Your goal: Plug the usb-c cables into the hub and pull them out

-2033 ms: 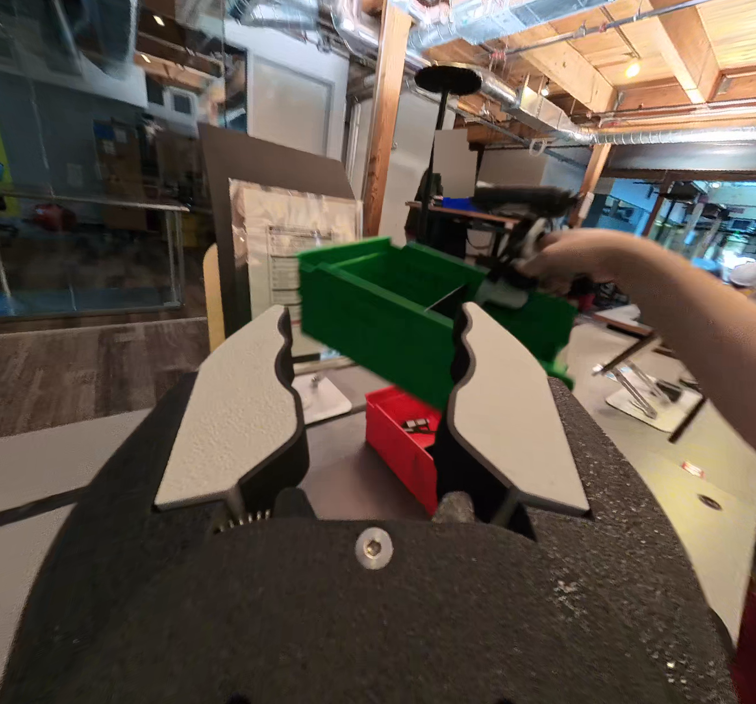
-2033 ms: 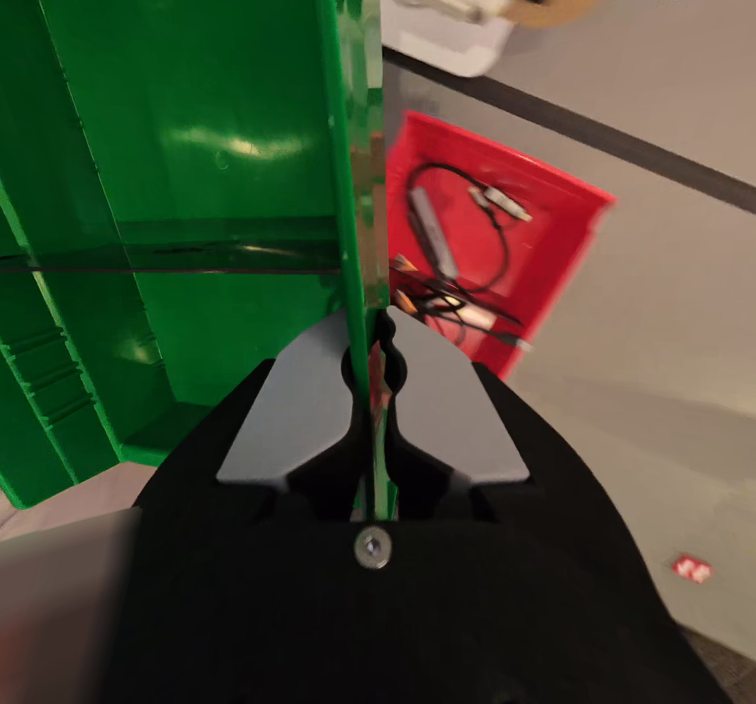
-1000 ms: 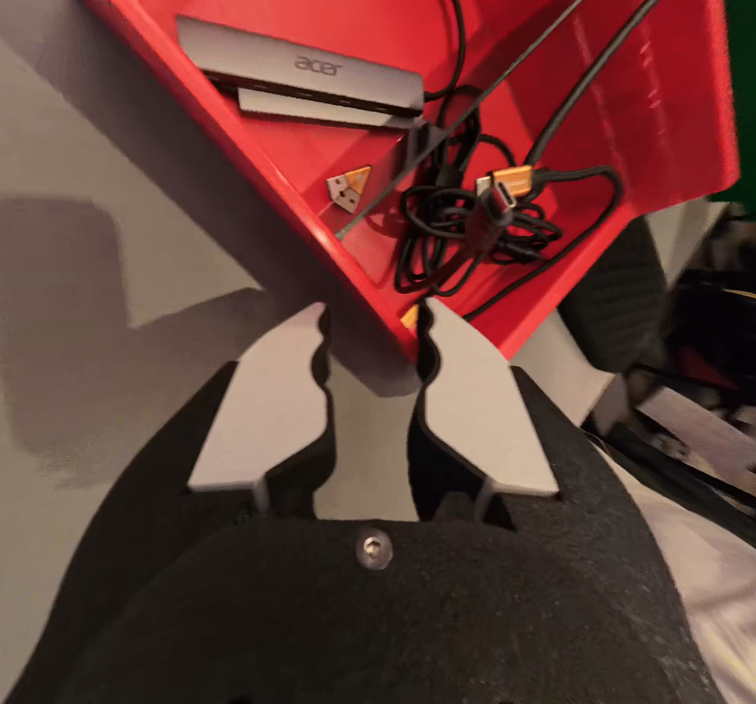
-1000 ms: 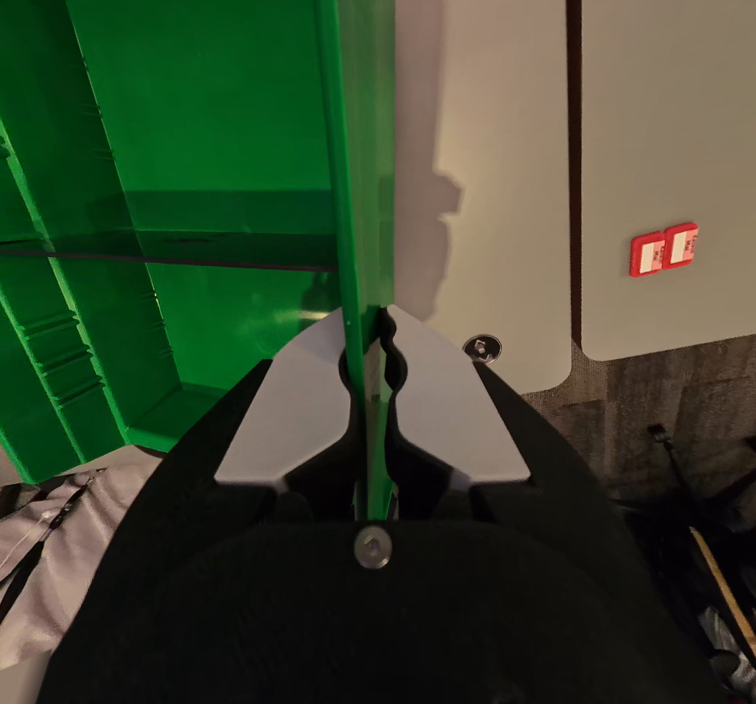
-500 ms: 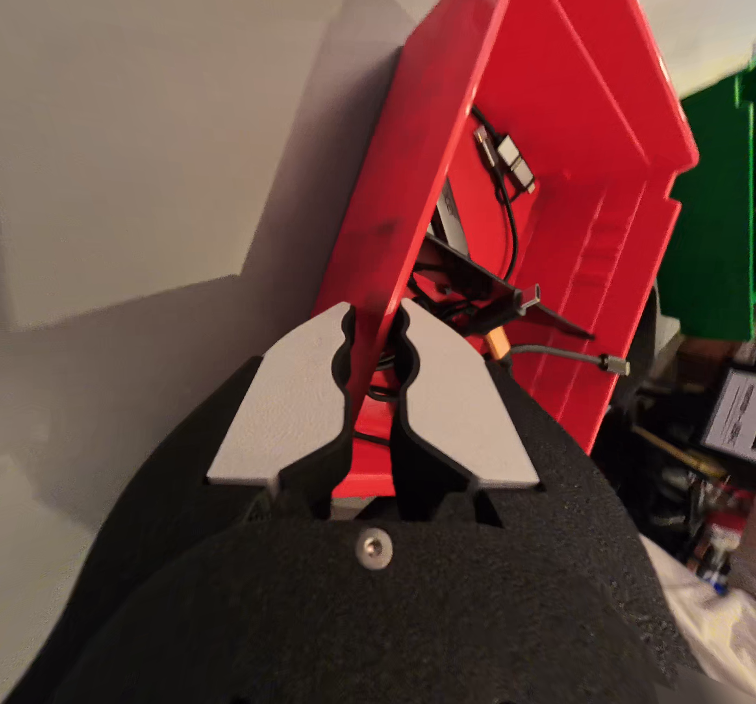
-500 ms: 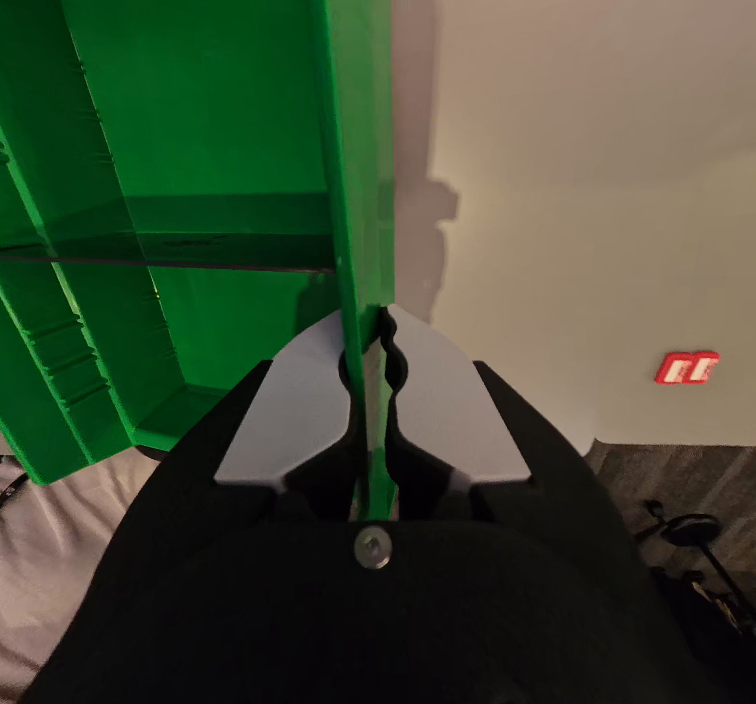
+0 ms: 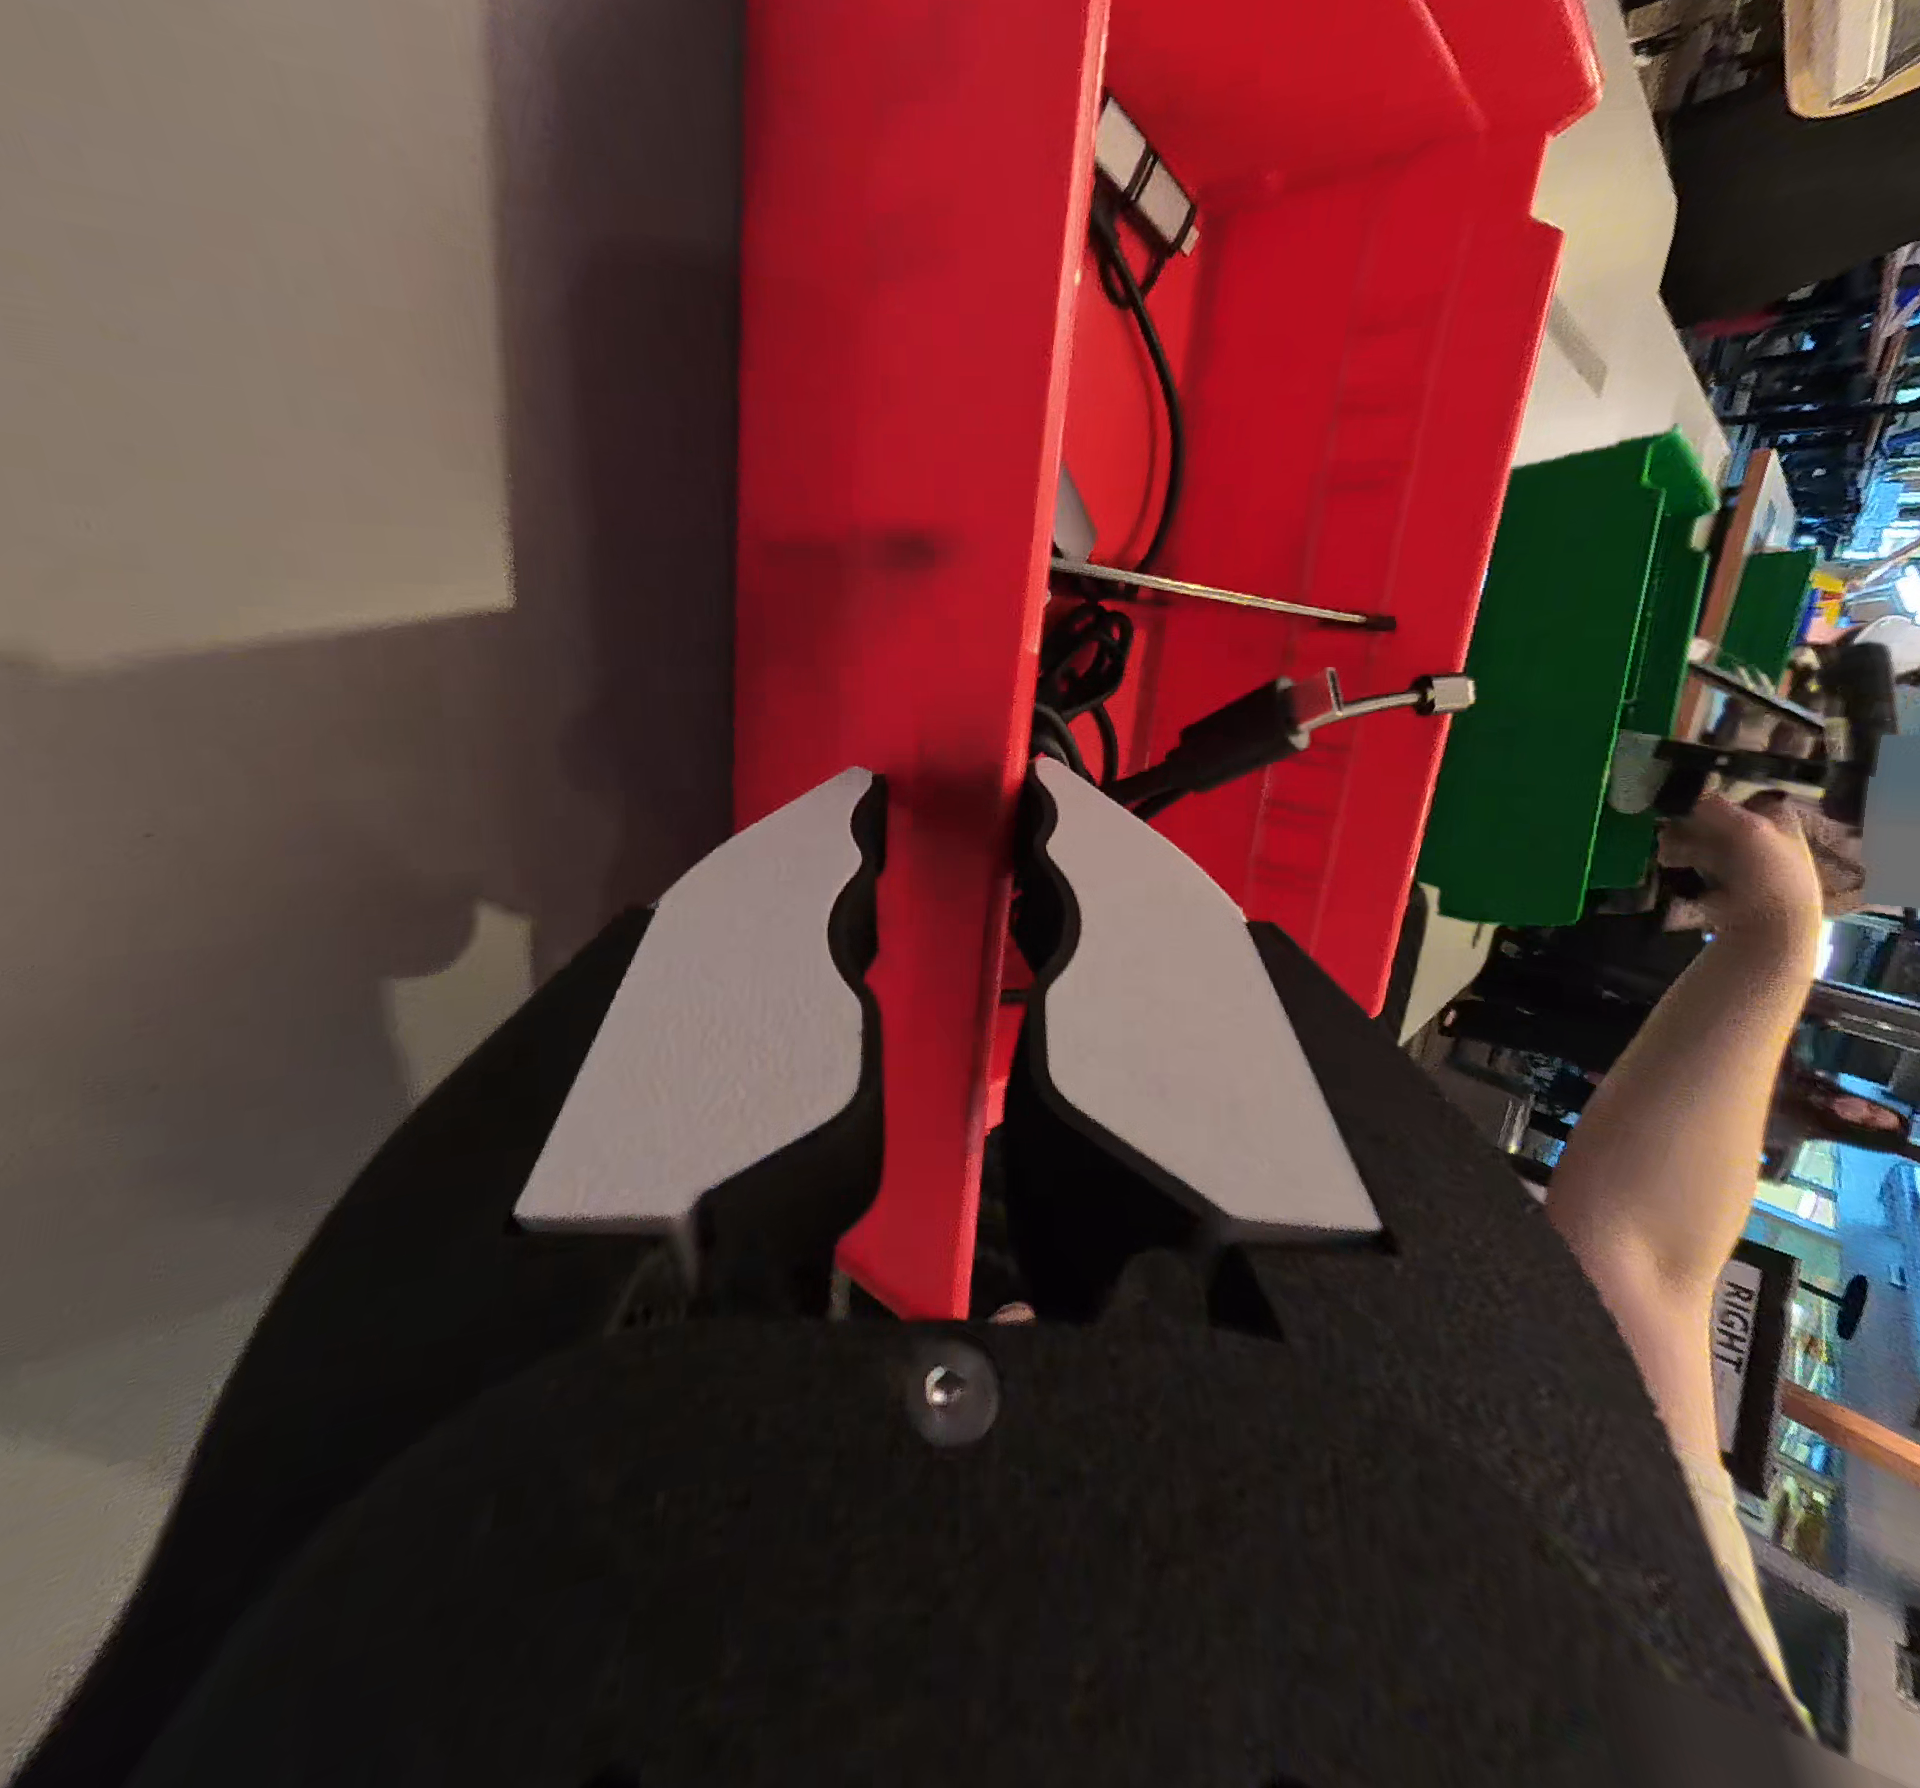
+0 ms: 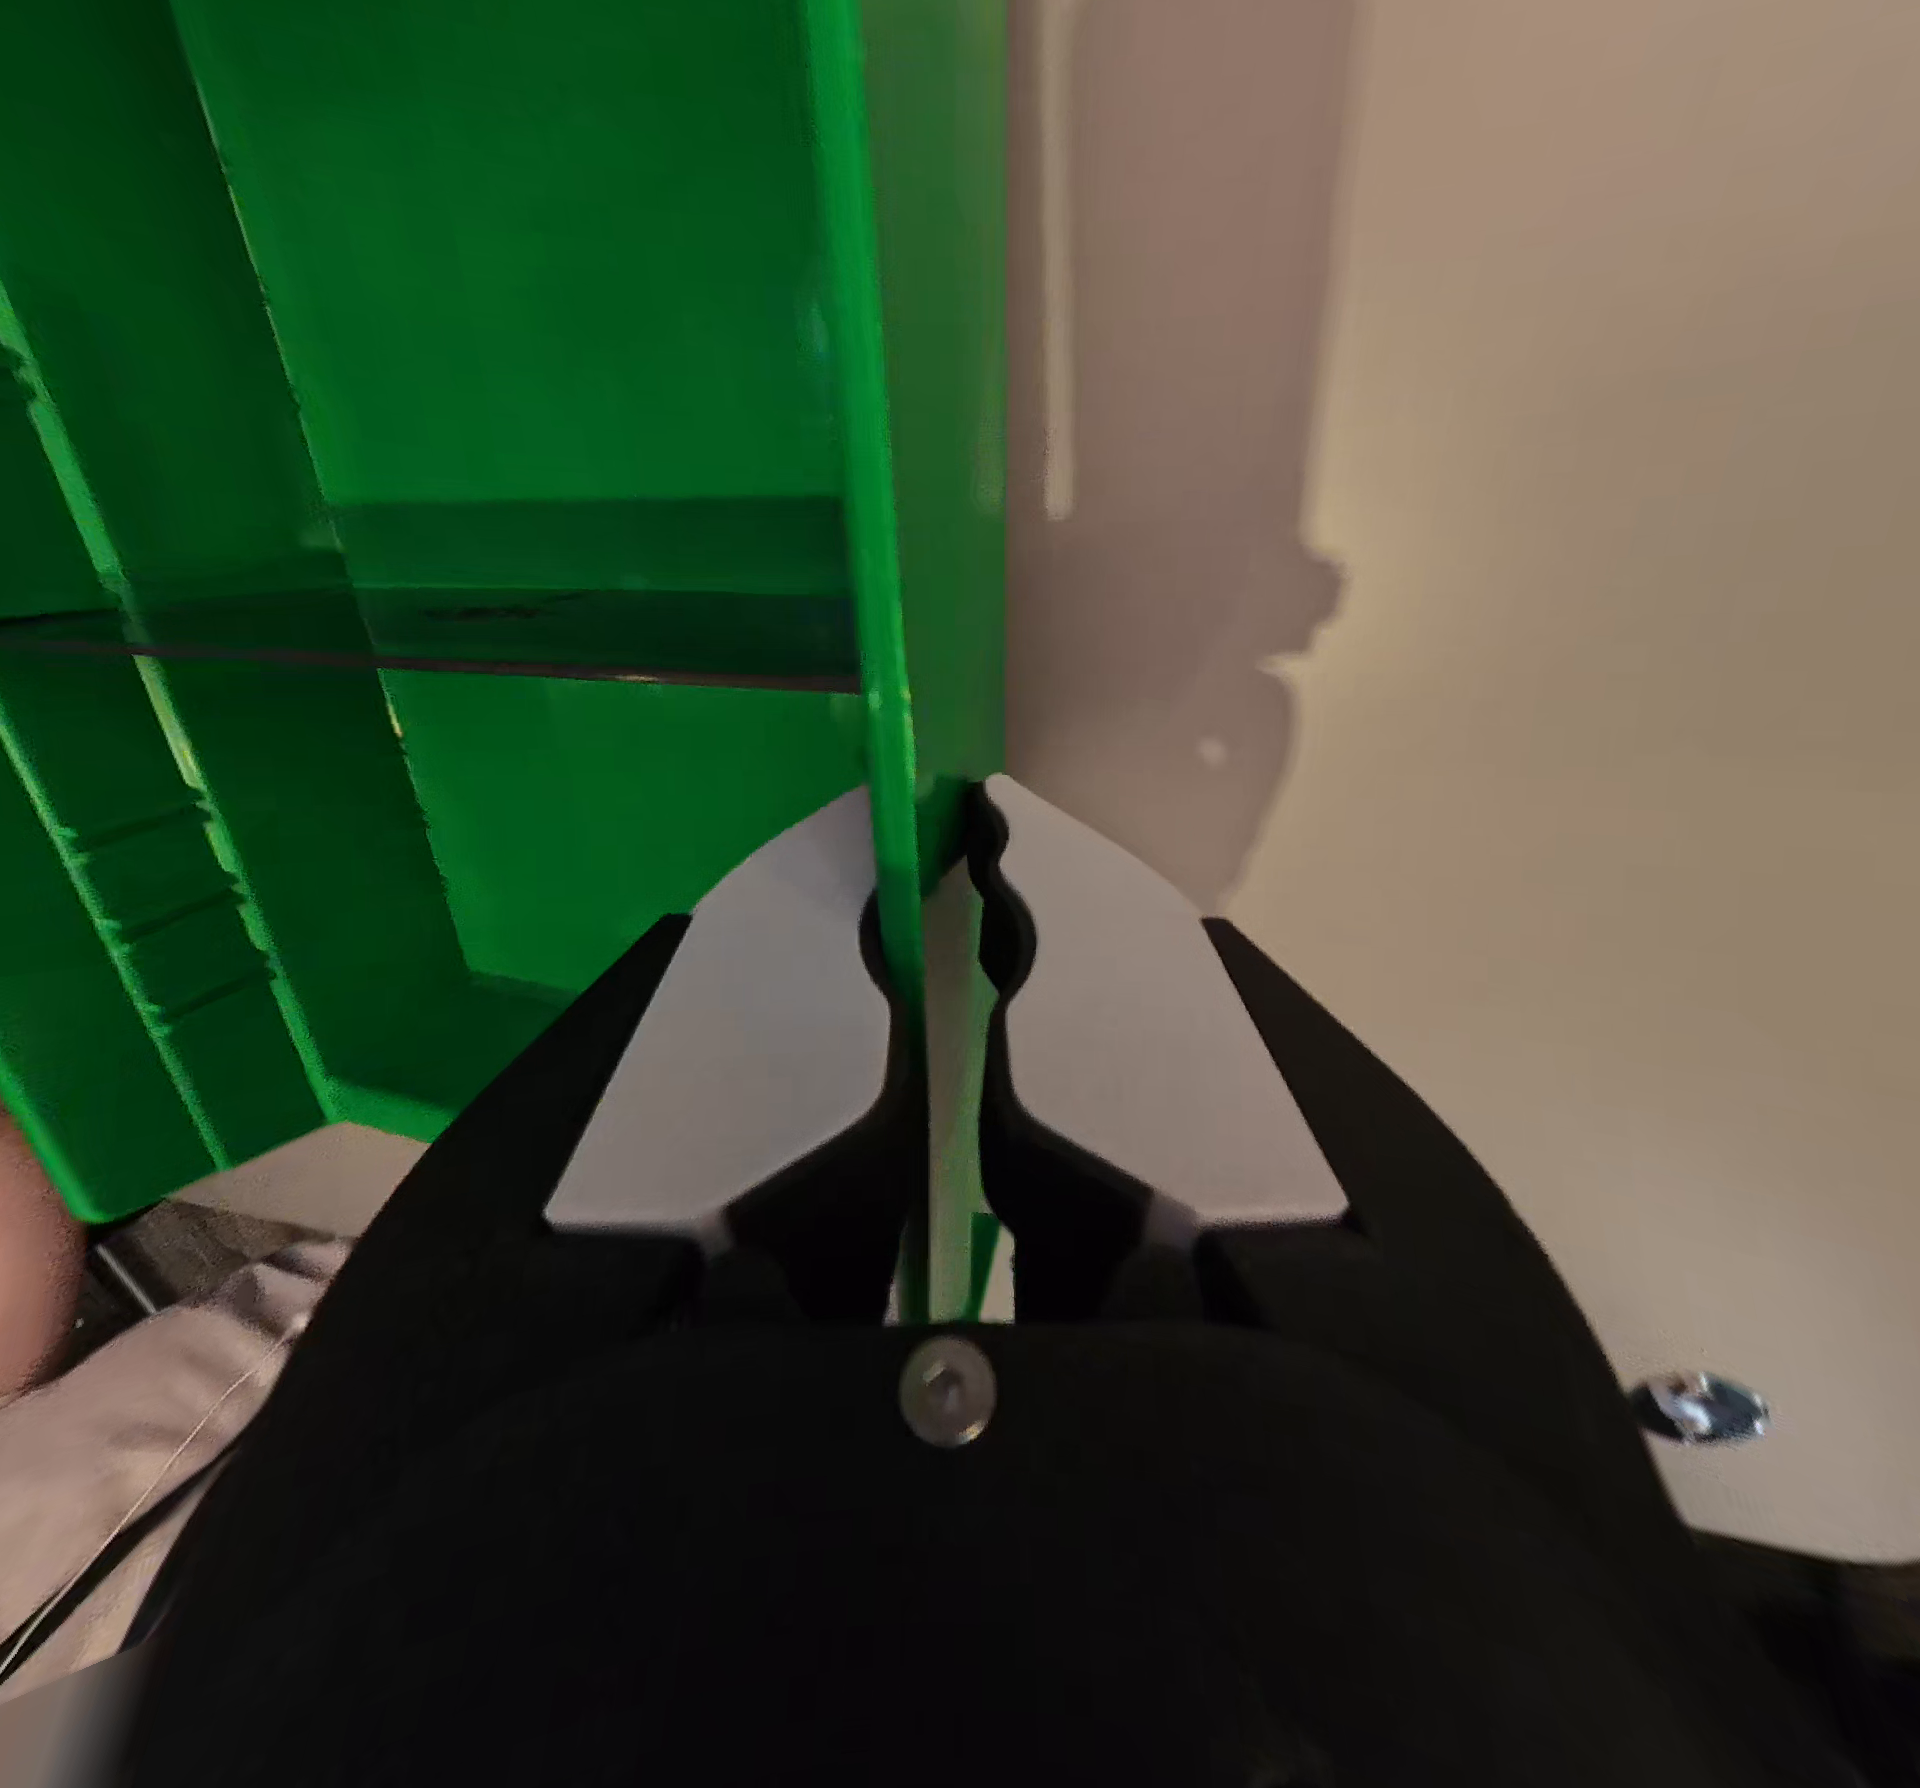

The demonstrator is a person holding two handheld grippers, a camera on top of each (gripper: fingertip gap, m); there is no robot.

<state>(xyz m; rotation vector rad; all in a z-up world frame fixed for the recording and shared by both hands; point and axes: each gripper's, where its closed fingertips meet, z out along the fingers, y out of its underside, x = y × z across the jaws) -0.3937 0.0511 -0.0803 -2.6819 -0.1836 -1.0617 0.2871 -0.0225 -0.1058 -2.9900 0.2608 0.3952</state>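
Observation:
My left gripper (image 7: 951, 793) is shut on the side wall of a red bin (image 7: 914, 388) and holds it tipped up on its side. Inside the bin lie black cables (image 7: 1153, 367), a cable plug (image 7: 1278, 715) that sticks out toward the right, and a grey hub (image 7: 1075, 517) mostly hidden behind the wall. My right gripper (image 8: 925, 793) is shut on the side wall of an empty green bin (image 8: 520, 284), which also shows at the right of the left wrist view (image 7: 1548, 699), held by a person's hand (image 7: 1745, 865).
A pale table top (image 8: 1507, 595) lies beyond the green bin, with a metal bolt (image 8: 1699, 1406) near its edge. A pale surface (image 7: 260, 284) lies left of the red bin. Cluttered room and shelving fill the far right of the left wrist view (image 7: 1829, 491). The grippers' ends are close to 70 centimeters from one another.
The left gripper closed on the red bin's wall and tipped the bin up on its side; the cables slid inside. The right gripper carried the green bin across the table; the red tags left view.

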